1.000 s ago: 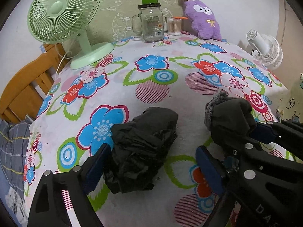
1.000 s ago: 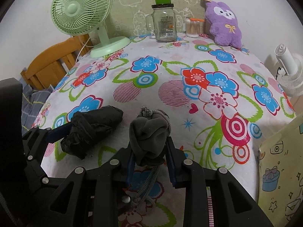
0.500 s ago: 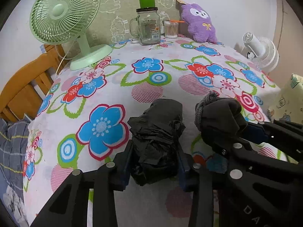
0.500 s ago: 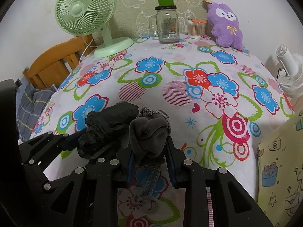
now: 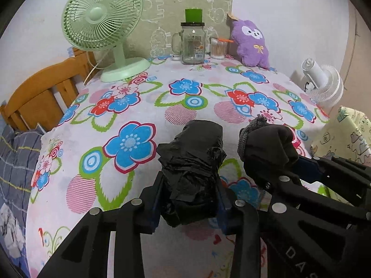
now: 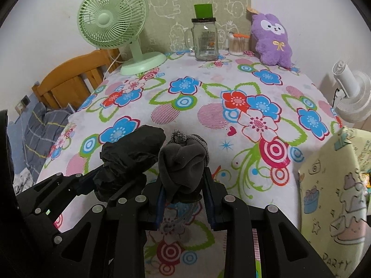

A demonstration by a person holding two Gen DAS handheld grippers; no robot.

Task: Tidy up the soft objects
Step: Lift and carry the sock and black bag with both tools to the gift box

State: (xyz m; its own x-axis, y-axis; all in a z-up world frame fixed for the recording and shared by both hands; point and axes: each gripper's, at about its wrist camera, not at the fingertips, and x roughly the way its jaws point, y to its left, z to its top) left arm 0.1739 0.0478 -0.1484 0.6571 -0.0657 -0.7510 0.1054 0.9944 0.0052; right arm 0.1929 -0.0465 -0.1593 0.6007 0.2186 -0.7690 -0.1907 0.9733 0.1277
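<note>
A table under a flowered cloth (image 5: 190, 115) fills both views, set against a pale wall.

The left gripper (image 5: 189, 200) has its blue-padded fingers (image 5: 155, 205) pressed against both sides of a crumpled black bundle (image 5: 192, 169), which stands up between them; it looks like thin plastic film, though the view is too distorted to be sure. In the right wrist view the same bundle (image 6: 129, 157) sits just left of the other load, nearly touching it. The right gripper (image 6: 184, 202) is clamped on a rolled grey sock (image 6: 182, 164), its knitted cuff showing at the top and a loose part hanging below the fingers (image 6: 209, 201). From the left view the sock (image 5: 266, 148) is just right of the bundle, near the table's front right edge. Both loads appear raised off the cloth.

Farther back, a green fan (image 5: 104, 23) stands at the far left corner. A glass jar (image 5: 193, 44) with a handle and a green cap sits at the far edge, with a cup of cotton swabs (image 5: 218, 48) just beside it and a purple plush (image 5: 251, 44) leaning at the wall to the right. A white fan (image 6: 352, 97) sits off the table's right side, and a pale yellow bag (image 6: 334, 203) with cartoon prints stands near the front right. A wooden chair (image 5: 41, 92) shows at the left.
</note>
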